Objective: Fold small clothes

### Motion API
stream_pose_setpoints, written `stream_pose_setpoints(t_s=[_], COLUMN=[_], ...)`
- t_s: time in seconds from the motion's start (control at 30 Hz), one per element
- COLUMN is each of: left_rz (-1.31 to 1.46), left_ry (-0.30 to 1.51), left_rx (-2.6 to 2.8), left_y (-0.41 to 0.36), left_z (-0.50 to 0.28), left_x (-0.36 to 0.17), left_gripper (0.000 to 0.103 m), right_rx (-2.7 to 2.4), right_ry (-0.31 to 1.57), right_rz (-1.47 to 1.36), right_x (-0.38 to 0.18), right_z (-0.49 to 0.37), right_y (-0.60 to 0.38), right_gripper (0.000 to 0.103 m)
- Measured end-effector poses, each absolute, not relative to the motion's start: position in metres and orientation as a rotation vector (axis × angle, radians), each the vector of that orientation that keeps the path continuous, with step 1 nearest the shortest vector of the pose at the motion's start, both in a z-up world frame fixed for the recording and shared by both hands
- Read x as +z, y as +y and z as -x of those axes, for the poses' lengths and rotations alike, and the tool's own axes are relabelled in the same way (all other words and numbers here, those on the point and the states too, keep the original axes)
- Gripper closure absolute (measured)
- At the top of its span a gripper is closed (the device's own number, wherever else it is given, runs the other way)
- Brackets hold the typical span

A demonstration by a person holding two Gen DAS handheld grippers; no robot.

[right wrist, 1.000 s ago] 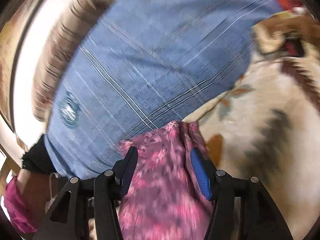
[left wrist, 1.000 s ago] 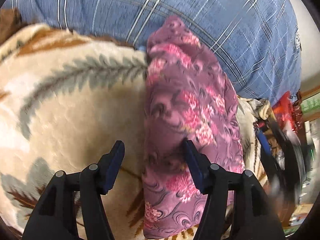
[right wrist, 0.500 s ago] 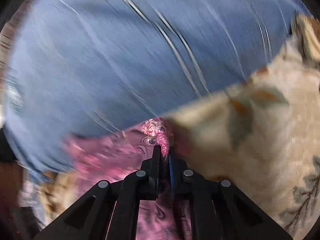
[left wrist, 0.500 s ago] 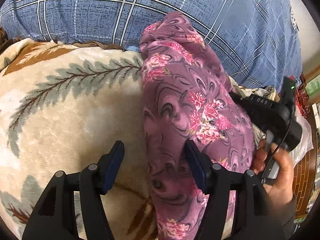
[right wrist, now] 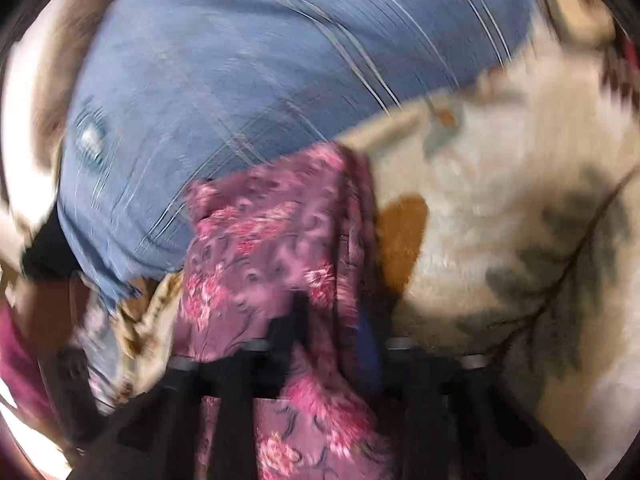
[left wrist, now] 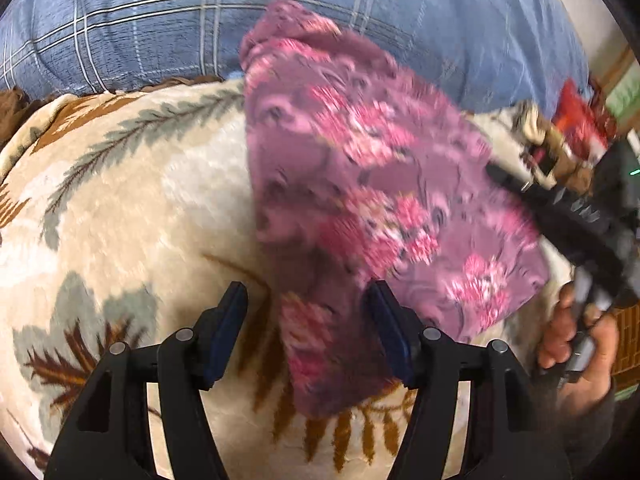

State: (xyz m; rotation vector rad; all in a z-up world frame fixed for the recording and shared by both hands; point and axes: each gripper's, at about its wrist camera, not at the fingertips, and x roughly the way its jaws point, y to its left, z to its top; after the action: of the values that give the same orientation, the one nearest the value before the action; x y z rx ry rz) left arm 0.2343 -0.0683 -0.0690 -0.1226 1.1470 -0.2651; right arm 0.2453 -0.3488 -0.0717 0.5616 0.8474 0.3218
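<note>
A purple garment with pink flowers (left wrist: 360, 184) lies on a cream blanket with leaf patterns (left wrist: 140, 208), its far end against a blue plaid pillow (left wrist: 160, 20). My left gripper (left wrist: 308, 332) is open, its fingers astride the garment's near end. In the left wrist view my right gripper's black body (left wrist: 576, 216) is at the garment's right edge, which is lifted off the blanket. In the blurred right wrist view the garment (right wrist: 272, 240) fills the space between the fingers of my right gripper (right wrist: 332, 320); the fingers stand slightly apart with cloth between them.
The blue plaid pillow (right wrist: 240, 80) runs along the far side of the blanket (right wrist: 500, 220). Red and green items (left wrist: 580, 120) lie at the far right beyond the blanket's edge. A hand (left wrist: 572, 344) holds the right gripper.
My right gripper closed on the garment's far end, then pulled it up and toward the near side, so the right edge has lifted and folded. Its fingers now stand wider apart. My left gripper stayed open.
</note>
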Motion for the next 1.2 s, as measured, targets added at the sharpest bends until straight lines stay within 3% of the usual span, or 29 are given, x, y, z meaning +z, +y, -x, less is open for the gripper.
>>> stream_pose_setpoints(t_s=[0.1, 0.2, 0.27, 0.3, 0.4, 0.43, 0.47, 0.6, 0.8, 0.83, 0.9, 0.97, 1.03, 1.2], left_rz=[0.096, 0.084, 0.090, 0.094, 0.103, 0.101, 0.099, 0.113, 0.147, 0.154, 0.184, 0.212, 0.253, 0.406], left_ry=[1.142, 1.146, 1.151, 1.152, 1.157, 1.159, 1.161, 1.176, 1.191, 1.185, 1.150, 1.113, 1.098, 1.160], left_rx=[-0.249, -0.248, -0.244, -0.243, -0.233, -0.228, -0.222, -0.217, -0.261, -0.296, -0.356, -0.370, -0.341, -0.284], left_y=[-0.073, -0.076, -0.078, -0.077, -0.076, -0.077, -0.079, -0.078, -0.067, -0.064, -0.055, -0.044, -0.032, -0.015], left_z=[-0.226, -0.223, -0.223, -0.221, -0.222, -0.222, -0.222, -0.222, -0.217, -0.215, -0.213, -0.221, -0.240, -0.309], left_x=[-0.068, -0.068, -0.069, -0.068, -0.069, -0.069, -0.069, -0.068, -0.068, -0.065, -0.055, -0.045, -0.038, -0.044], left_gripper=[0.040, 0.040, 0.040, 0.040, 0.040, 0.040, 0.040, 0.039, 0.037, 0.037, 0.037, 0.037, 0.037, 0.037], right_rx=[0.209, 0.213, 0.239, 0.251, 0.287, 0.293, 0.297, 0.395, 0.299, 0.307, 0.288, 0.283, 0.295, 0.262], right_ry=[0.834, 0.834, 0.806, 0.812, 0.829, 0.824, 0.820, 0.734, 0.902, 0.891, 0.845, 0.771, 0.750, 0.863], right_rz=[-0.622, -0.715, -0.768, -0.768, -0.714, -0.681, -0.660, -0.709, -0.630, -0.665, -0.709, -0.787, -0.844, -0.735], right_x=[-0.073, -0.081, -0.088, -0.090, -0.086, -0.084, -0.081, -0.065, -0.093, -0.088, -0.081, -0.070, -0.063, -0.059], right_z=[-0.228, -0.211, -0.193, -0.190, -0.194, -0.192, -0.192, -0.184, -0.196, -0.195, -0.192, -0.196, -0.215, -0.295], right_y=[-0.354, -0.362, -0.365, -0.365, -0.360, -0.359, -0.355, -0.360, -0.357, -0.361, -0.371, -0.384, -0.389, -0.364], right_gripper=[0.087, 0.076, 0.059, 0.057, 0.057, 0.068, 0.094, 0.094, 0.092, 0.085, 0.083, 0.072, 0.068, 0.059])
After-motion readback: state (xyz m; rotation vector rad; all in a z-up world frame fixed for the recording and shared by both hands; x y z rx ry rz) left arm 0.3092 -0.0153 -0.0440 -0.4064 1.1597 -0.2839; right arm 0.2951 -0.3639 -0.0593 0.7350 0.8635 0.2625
